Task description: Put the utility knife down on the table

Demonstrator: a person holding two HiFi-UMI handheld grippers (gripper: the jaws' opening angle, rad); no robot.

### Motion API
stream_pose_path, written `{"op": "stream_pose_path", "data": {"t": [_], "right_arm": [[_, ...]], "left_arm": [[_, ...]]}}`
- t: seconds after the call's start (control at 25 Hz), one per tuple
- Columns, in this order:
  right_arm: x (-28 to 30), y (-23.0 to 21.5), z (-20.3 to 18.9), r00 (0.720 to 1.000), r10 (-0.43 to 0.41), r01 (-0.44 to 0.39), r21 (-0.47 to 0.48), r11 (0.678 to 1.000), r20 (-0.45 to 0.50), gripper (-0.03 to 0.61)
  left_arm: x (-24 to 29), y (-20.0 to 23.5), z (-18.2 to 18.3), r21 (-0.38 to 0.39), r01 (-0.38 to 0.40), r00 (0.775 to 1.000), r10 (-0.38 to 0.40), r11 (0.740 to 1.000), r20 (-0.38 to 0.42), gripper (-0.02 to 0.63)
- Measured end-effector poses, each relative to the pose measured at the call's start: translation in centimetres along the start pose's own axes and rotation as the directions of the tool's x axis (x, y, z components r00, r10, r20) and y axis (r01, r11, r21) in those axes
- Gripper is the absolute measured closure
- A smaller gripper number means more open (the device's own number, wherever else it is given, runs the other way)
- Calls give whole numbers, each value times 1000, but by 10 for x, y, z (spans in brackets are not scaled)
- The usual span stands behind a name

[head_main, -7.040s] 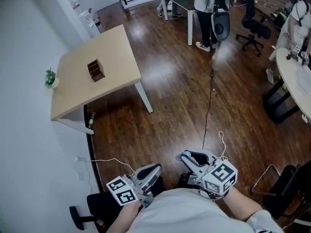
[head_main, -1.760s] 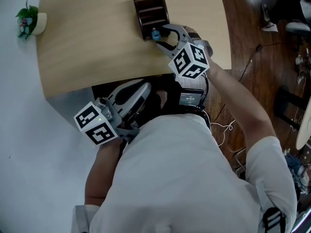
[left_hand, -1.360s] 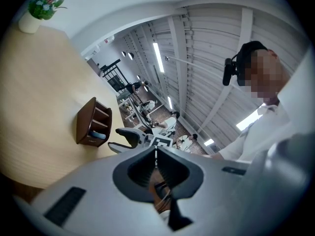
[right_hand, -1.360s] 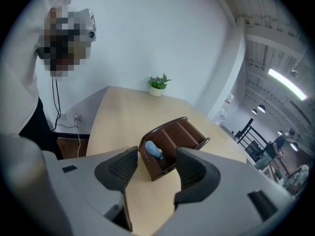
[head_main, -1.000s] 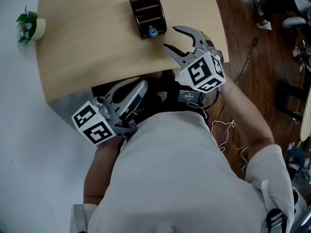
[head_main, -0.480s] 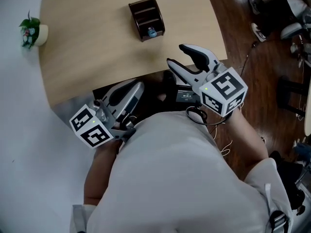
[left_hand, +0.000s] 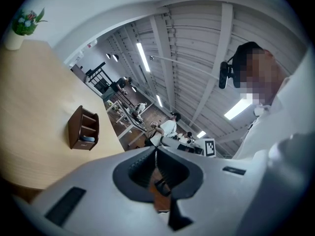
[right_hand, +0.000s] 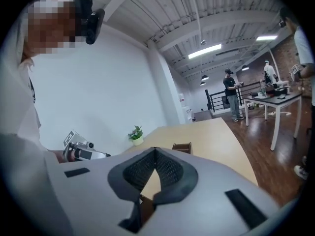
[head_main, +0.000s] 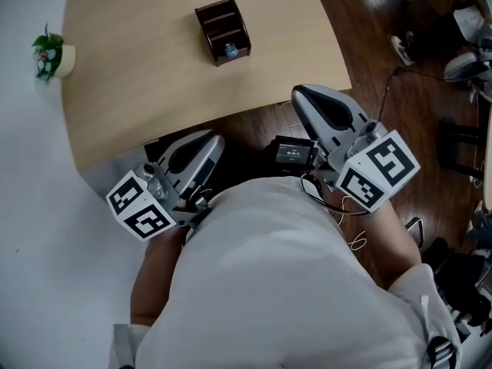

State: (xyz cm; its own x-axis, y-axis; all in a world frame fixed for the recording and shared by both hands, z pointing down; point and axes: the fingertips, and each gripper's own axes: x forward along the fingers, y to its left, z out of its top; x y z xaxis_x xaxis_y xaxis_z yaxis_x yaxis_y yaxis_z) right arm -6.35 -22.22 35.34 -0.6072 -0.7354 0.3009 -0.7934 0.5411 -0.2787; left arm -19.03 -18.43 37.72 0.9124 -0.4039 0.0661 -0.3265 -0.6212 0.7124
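Head view: utility knife (head_main: 230, 51), blue end showing, in the front compartment of the brown organiser (head_main: 221, 21) on the tabletop (head_main: 154, 83), well apart from both grippers. Right gripper (head_main: 301, 92) and left gripper (head_main: 215, 138): fingers closed, nothing between. To lay the knife on bare wood: reopen, pinch the handle, lift clear, lower flat. Writing: chest display (head_main: 292, 152) too small to read.

Looks too small to identify: small pale-blue object (head_main: 230, 50) in the dark brown wooden desk organiser (head_main: 223, 21), perhaps a tool handle. Lies half hidden, organiser and all, behind the grey right gripper (right_hand: 155, 150) in the right gripper view.
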Motion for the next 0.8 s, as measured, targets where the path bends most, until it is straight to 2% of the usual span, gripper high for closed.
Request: {"op": "stream_pose_path", "data": {"t": [0.2, 0.44, 0.72, 0.8], "right_arm": [[-9, 4, -15, 999, 16, -17, -8, 1000, -37, 578], [-21, 7, -31, 996, 31, -32, -8, 999, -84, 578], [-78, -15, -34, 994, 71, -72, -15, 997, -88, 578], [-112, -24, -36, 992, 90, -92, -15, 996, -86, 578]], "left_arm": [[3, -6, -4, 35, -4, 1000, 4, 999, 7, 611], [8, -12, -15, 18, -12, 1000, 11, 1000, 16, 611], [38, -60, -54, -6, -62, 998, 62, 998, 28, 611], [51, -88, -74, -8, -90, 995, 90, 996, 38, 611]]}}
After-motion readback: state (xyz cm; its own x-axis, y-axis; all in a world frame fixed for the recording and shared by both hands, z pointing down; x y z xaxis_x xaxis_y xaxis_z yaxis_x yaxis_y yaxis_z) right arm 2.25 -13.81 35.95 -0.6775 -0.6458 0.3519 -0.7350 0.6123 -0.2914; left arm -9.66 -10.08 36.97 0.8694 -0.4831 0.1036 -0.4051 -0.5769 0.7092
